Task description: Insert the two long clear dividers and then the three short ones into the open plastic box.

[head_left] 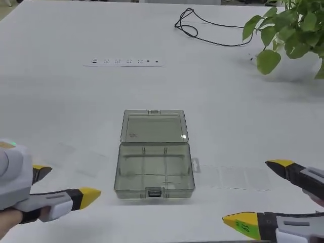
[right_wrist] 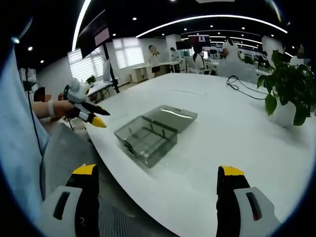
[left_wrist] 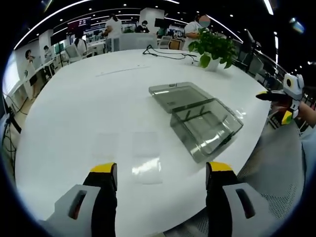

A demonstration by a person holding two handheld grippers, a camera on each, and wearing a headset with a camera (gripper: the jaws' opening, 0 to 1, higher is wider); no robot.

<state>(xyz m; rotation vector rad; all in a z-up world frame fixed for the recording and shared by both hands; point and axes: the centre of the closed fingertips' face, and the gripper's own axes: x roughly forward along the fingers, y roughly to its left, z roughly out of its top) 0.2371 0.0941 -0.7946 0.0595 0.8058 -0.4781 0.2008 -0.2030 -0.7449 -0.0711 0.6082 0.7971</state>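
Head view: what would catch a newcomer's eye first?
The smoky transparent plastic box lies open at the middle of the white table, lid flat behind it. The yellow-tipped left hand-held gripper and right hand-held gripper flank it, jaws apart. A leafy green plant stands at the far right.

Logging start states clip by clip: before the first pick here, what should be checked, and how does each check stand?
1. Box open: ok. The lid lies back behind the box.
2. Left gripper free: ok. It is open and empty.
3. Right gripper free: ok. It is open and empty.
4. Dividers at hand: ok. Clear pieces lie flat on the table ahead of the left gripper, with more pieces right of the box.
5. Long told from short: cannot tell. They are too faint.
6. Box slots free: cannot tell. Faint lines show inside.
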